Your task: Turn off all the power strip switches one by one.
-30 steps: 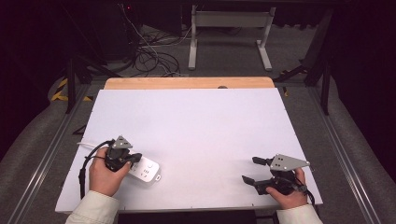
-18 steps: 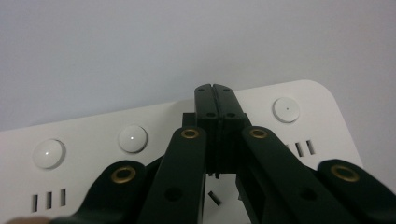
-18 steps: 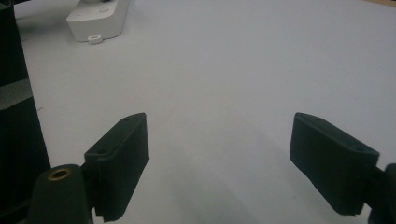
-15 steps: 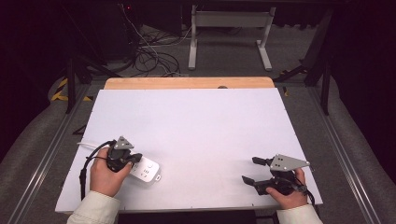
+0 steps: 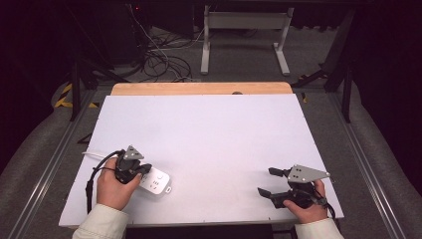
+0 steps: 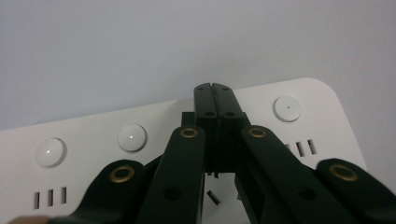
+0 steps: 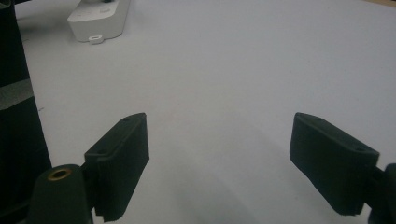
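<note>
Jaws of the left gripper stand together, tips meeting flat over the top face of the white power strip, nothing clamped between them. Just beyond and to either side of those closed tips sit the strip's round buttons, with slotted sockets nearer the camera on both sides; the bare white table lies past the strip's far edge. Against the high view of a second ago, the left gripper has shifted very little and the strip has not moved: same place near the front left of the table, its near end under the hand. Judgement: closed tips held over the button row suggest a press on a switch is in hand or just made; no picture shows whether any button is depressed. The right gripper has its jaws wide apart with only table surface between them, and the strip lies well beyond its left jaw. In the high view that gripper rests at the front right, unchanged from a second ago, idle and well apart from the work.
</note>
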